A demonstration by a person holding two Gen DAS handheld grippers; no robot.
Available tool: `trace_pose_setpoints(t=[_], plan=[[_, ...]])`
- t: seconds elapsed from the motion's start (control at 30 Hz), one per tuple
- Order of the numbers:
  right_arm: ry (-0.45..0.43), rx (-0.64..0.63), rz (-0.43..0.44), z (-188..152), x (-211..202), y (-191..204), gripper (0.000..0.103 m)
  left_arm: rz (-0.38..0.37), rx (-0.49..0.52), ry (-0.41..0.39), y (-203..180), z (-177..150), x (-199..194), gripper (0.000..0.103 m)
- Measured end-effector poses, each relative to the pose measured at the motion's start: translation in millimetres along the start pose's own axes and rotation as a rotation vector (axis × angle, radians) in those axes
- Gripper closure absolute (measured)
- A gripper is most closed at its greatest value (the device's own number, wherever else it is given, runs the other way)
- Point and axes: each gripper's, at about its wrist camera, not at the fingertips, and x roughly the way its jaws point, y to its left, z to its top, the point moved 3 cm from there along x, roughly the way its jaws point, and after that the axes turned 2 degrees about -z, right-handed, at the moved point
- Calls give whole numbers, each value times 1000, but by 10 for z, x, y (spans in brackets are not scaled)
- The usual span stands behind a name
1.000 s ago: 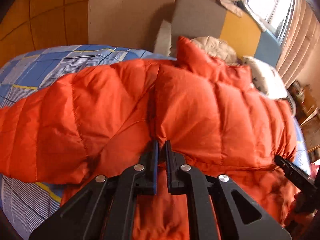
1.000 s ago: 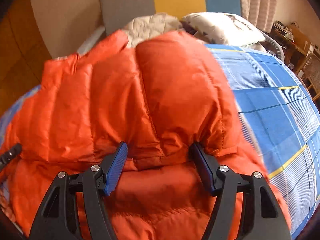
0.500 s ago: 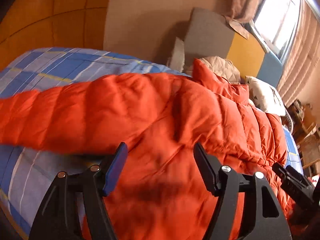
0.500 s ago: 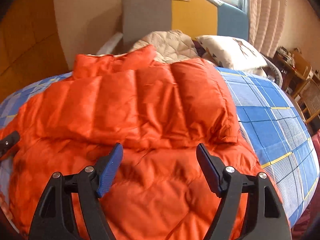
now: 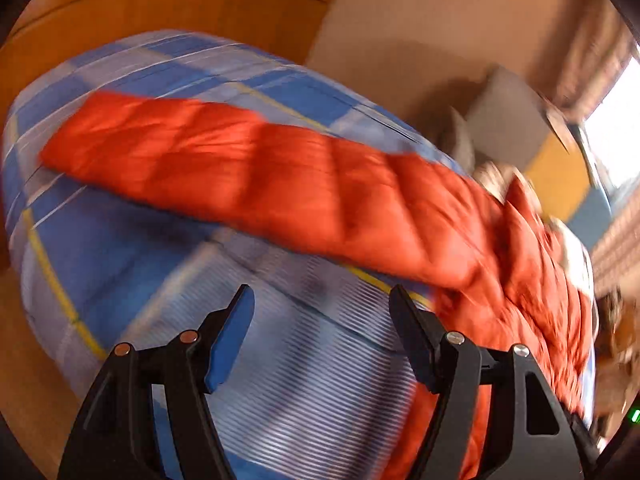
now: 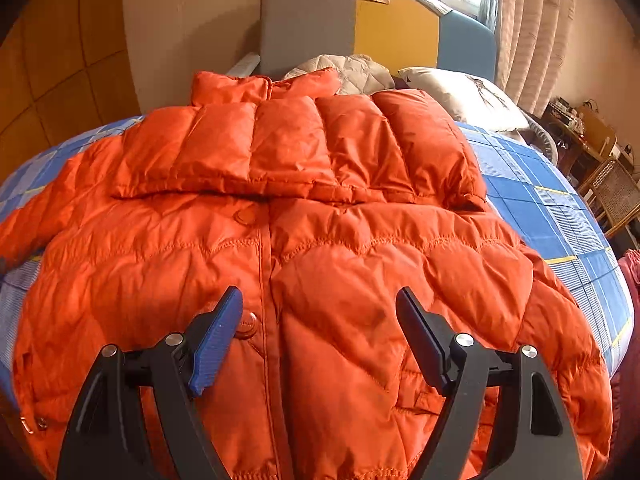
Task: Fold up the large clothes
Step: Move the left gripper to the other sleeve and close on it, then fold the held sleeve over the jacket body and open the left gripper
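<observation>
An orange puffer jacket [image 6: 320,248] lies front up on the bed. One sleeve [image 6: 304,148] is folded across its chest below the collar. The other sleeve [image 5: 260,176] stretches out flat over the bedcover in the blurred left wrist view, and the jacket body [image 5: 532,280] lies to the right of it. My left gripper [image 5: 322,308] is open and empty above the bedcover, below that sleeve. My right gripper [image 6: 320,312] is open and empty above the jacket's lower front, near its button placket [image 6: 266,280].
The bed has a blue checked cover [image 6: 560,208] [image 5: 120,248]. A grey, yellow and blue headboard [image 6: 376,28], a beige quilt [image 6: 352,70] and a pillow [image 6: 464,96] are at the far end. Wicker chair [image 6: 616,192] and cluttered table stand at the right. Wood-panelled wall [image 5: 160,8] lies left.
My left gripper opened, let go of the jacket and swung left toward the outstretched sleeve. My right gripper, open throughout, drew back; the folded sleeve now rests flat on the chest.
</observation>
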Motion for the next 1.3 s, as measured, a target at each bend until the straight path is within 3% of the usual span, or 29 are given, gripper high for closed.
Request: trace_pose_setpoints(t=[0.27, 0.37, 0.43, 0.53, 0.63, 0.73, 0.9, 1.07, 1.2, 1.27, 1.3], plan=[[10, -16, 4, -60, 47, 35, 21, 83, -312, -65, 937, 401, 87, 33], [12, -23, 2, -82, 64, 46, 20, 113, -382, -77, 1173, 542, 200, 39], [15, -30, 1, -95, 72, 54, 20, 110, -384, -74, 1262, 630, 282, 83], [23, -39, -3, -98, 99, 71, 20, 72, -341, -94, 1220, 772, 316, 97], [28, -38, -5, -100, 108, 78, 19, 1, -240, -148, 895, 904, 202, 98], [28, -35, -3, -100, 107, 79, 19, -115, -79, -201, 268, 975, 20, 99], [33, -16, 18, -92, 69, 32, 19, -301, 157, -194, -788, 838, -63, 99], [22, 19, 19, -78, -16, -97, 19, -480, 372, -87, -1752, 299, -15, 99], [20, 63, 9, -81, -49, -282, 19, -521, 532, 7, -2313, -217, 124, 98], [27, 83, 9, -88, -44, -363, 19, -521, 579, 62, -2472, -456, 247, 93], [29, 90, 9, -85, -42, -391, 19, -517, 587, 75, -2514, -515, 286, 78]])
